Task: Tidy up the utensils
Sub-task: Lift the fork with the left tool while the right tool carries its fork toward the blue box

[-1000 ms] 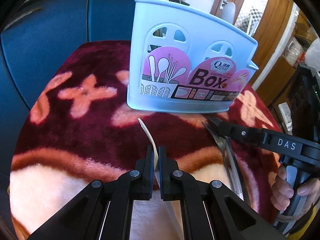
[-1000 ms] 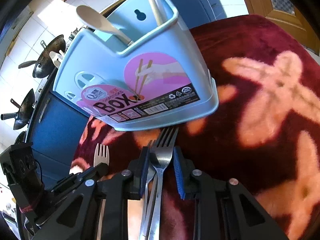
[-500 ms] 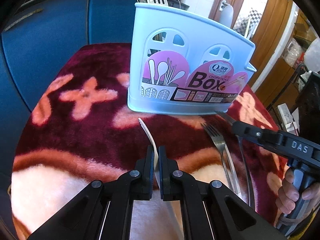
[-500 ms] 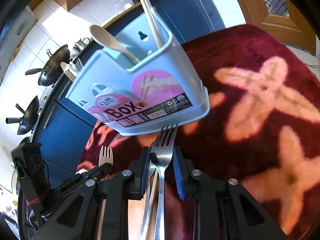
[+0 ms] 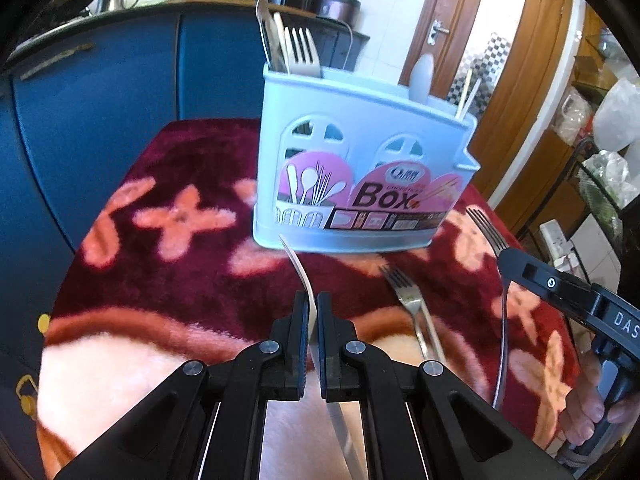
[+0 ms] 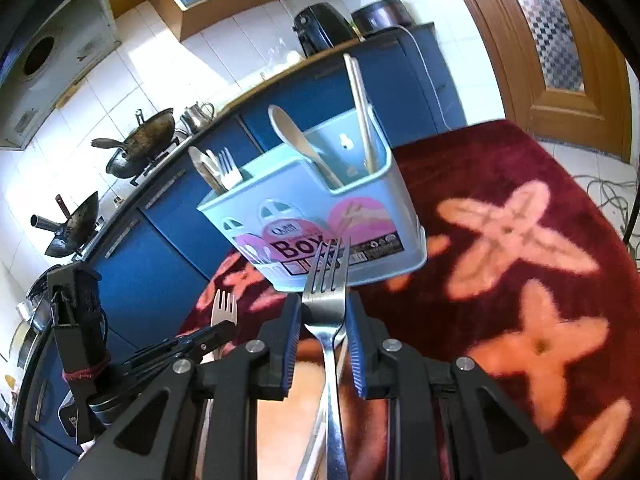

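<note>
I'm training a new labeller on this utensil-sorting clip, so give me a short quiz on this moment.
1. True or false: the left gripper is empty.
2. What does the right gripper hold? A) a spoon B) a metal fork C) chopsticks
3. Fill in: ___ fork(s) lie loose on the red cloth in front of the blue box.

Key
1. False: it is shut on an edge-on fork.
2. B
3. One: the loose fork.
</note>
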Action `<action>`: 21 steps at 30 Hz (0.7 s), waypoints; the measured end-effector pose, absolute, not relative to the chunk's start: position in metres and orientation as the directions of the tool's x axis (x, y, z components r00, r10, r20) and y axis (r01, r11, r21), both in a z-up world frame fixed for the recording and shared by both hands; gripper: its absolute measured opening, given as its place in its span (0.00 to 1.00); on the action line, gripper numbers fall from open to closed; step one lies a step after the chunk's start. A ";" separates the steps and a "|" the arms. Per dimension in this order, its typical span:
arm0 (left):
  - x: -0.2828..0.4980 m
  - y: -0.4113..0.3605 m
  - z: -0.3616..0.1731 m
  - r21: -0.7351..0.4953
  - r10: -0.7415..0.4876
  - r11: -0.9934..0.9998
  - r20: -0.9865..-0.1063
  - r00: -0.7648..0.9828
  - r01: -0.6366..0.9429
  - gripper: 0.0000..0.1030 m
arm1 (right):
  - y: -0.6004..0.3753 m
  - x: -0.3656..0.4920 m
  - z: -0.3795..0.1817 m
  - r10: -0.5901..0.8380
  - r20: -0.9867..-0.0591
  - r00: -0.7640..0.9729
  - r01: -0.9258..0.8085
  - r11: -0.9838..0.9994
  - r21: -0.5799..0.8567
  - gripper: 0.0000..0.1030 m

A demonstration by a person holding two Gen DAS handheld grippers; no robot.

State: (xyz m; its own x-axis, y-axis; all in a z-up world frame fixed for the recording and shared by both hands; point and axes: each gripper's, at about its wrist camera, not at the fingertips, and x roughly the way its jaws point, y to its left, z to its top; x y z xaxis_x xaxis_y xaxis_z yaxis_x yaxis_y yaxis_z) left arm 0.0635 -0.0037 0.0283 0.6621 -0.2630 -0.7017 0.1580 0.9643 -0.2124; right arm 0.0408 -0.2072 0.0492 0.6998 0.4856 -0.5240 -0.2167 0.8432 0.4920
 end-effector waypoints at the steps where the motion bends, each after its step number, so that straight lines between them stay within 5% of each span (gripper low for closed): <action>1: 0.061 -0.003 0.031 -0.214 -0.266 0.964 -0.694 0.669 0.161 0.04 | -0.207 0.039 0.052 0.488 -0.515 0.705 -0.223 0.842 0.491 0.04; 21: 0.030 -0.002 0.089 -0.223 -0.305 0.951 -0.543 0.783 0.216 0.04 | -0.208 0.012 0.096 0.453 -0.397 0.798 -0.273 0.859 0.432 0.04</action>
State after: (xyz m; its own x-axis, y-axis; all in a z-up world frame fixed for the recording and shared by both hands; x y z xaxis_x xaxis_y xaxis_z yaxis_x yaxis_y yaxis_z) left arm 0.0298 -0.0015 0.0894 0.7826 -0.3051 -0.5427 0.2160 0.9506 -0.2230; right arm 0.0124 -0.2078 0.0957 0.7981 0.4531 -0.3972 -0.2726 0.8594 0.4325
